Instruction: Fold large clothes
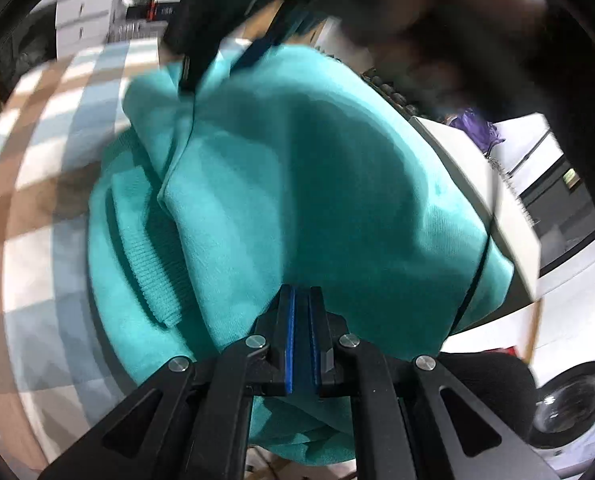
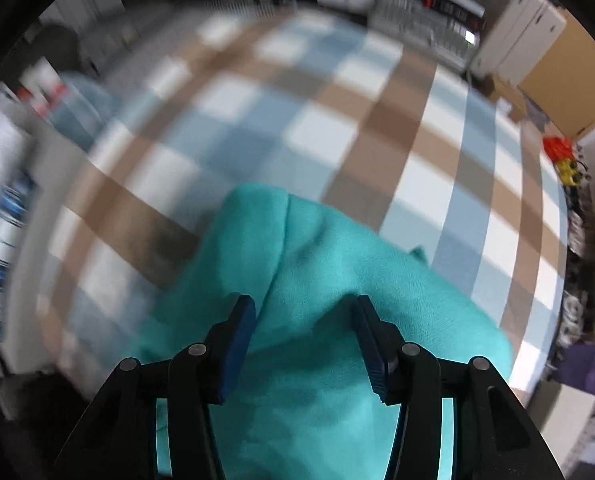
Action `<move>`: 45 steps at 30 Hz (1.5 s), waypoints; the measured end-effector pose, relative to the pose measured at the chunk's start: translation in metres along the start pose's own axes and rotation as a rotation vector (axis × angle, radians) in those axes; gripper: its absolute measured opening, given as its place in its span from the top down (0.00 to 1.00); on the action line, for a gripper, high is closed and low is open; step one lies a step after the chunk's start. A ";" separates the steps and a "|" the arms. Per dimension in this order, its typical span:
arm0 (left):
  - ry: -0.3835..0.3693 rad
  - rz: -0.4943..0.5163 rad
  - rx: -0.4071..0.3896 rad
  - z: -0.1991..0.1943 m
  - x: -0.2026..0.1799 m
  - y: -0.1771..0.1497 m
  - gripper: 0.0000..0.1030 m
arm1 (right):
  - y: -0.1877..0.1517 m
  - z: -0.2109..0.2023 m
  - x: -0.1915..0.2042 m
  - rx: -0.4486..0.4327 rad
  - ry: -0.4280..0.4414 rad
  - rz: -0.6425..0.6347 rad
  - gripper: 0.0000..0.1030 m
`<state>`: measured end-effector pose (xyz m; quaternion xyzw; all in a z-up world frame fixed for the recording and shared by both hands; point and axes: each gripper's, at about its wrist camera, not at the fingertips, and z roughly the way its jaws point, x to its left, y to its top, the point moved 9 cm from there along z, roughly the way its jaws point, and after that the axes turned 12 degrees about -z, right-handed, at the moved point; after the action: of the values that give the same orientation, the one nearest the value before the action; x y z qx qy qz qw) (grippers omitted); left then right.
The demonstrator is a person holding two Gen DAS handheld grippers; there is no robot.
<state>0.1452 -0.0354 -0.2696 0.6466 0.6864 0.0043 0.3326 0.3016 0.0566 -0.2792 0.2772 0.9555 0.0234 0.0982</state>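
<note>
A teal sweatshirt (image 1: 297, 184) lies bunched in folds on a checked blue, brown and white cloth (image 1: 37, 160), its ribbed cuff (image 1: 149, 248) at the left. My left gripper (image 1: 301, 300) is shut at the near edge, with teal fabric pinched between its blue pads and hanging below it. My right gripper (image 1: 217, 68) shows blurred at the garment's far edge. In the right wrist view the right gripper (image 2: 303, 312) points steeply down with its jaws apart. The sweatshirt (image 2: 317, 264) bulges up between the fingers (image 2: 243, 320), and the pads do not press on it.
The checked cloth (image 2: 297, 100) spreads wide beyond the garment. A white block (image 1: 497, 200) borders the sweatshirt on the right, with a washing machine (image 1: 569, 400) below it. Cardboard boxes (image 2: 557, 60), a red and yellow toy (image 2: 561, 156) and a purple item (image 2: 593, 364) line the cloth's far side.
</note>
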 end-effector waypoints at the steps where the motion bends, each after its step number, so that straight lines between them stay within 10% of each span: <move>1: 0.016 0.016 -0.009 0.000 -0.002 0.000 0.97 | 0.002 0.008 0.002 0.004 -0.024 -0.026 0.46; 9: 0.030 0.027 -0.003 0.000 -0.005 0.003 0.96 | 0.011 0.014 -0.005 -0.038 -0.006 0.036 0.46; 13: 0.048 0.057 -0.011 0.000 -0.013 -0.001 0.96 | -0.021 -0.063 -0.011 -0.242 0.220 0.179 0.48; 16: 0.068 0.059 -0.017 0.002 -0.019 -0.002 0.96 | -0.074 -0.115 -0.012 -0.304 0.216 0.182 0.48; 21: 0.080 0.047 -0.029 0.004 -0.021 -0.002 0.88 | -0.161 -0.126 0.015 -0.241 0.219 0.123 0.46; 25: 0.102 0.096 -0.043 0.004 -0.023 -0.010 0.83 | -0.210 -0.058 0.027 -0.091 0.214 0.145 0.41; 30: 0.001 0.129 -0.121 -0.028 -0.041 -0.003 0.81 | -0.204 -0.015 0.035 -0.104 0.104 0.139 0.00; 34: -0.012 0.082 -0.245 -0.065 -0.031 0.034 0.39 | -0.202 -0.025 0.029 -0.177 0.123 0.191 0.01; 39: -0.039 -0.035 -0.223 -0.071 -0.020 0.095 0.39 | -0.217 -0.049 0.010 -0.316 0.212 0.275 0.26; 45: -0.042 -0.065 -0.156 -0.021 -0.024 0.139 0.39 | -0.228 -0.061 0.011 -0.443 0.408 0.371 0.34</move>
<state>0.2575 -0.0247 -0.1820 0.5960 0.6976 0.0334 0.3962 0.1606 -0.1300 -0.2438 0.4077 0.8604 0.3026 -0.0431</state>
